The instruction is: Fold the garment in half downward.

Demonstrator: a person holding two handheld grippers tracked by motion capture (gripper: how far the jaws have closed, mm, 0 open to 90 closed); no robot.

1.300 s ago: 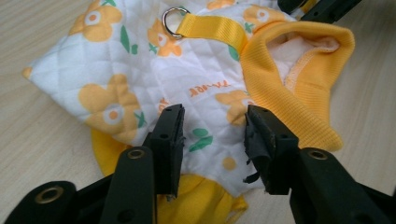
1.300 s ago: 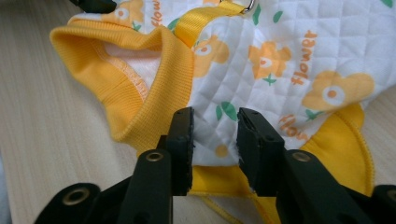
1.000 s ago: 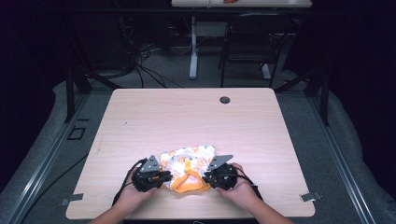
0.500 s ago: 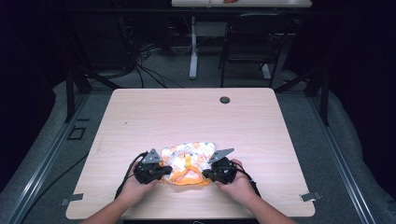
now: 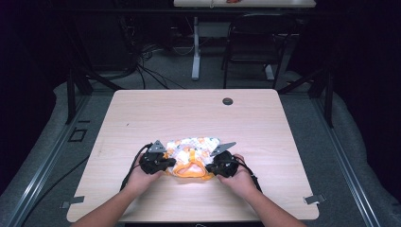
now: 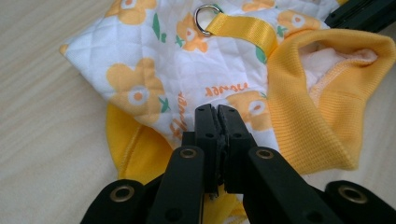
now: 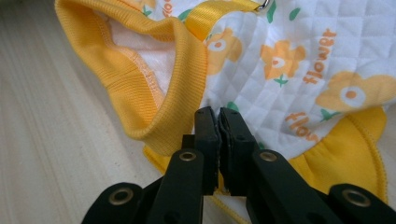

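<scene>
Floral vest (image 5: 191,153) lies between my grippers: left gripper (image 5: 163,163) at its 9 o'clock, right gripper (image 5: 213,168) at 3 o'clock, both clenched on fabric. Left gripper view reveals metal D-ring (image 6: 207,17).

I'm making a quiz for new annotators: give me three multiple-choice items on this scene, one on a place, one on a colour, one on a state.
1. Where on the table does the quilted garment lie?
A. near the front edge, between the two hands
B. at the far edge
C. on the floor

2. What colour is the garment's ribbed collar?
A. blue
B. yellow-orange
C. black

3. How do the jaws of the left claw and right claw stand?
A. wide open
B. one open, one closed
C. both closed, with fabric at their tips

Answers: 1 A, the high view shows it close to the person; 2 B, plain in both gripper views; 3 C, each pair of jaws meets over the cloth.
</scene>
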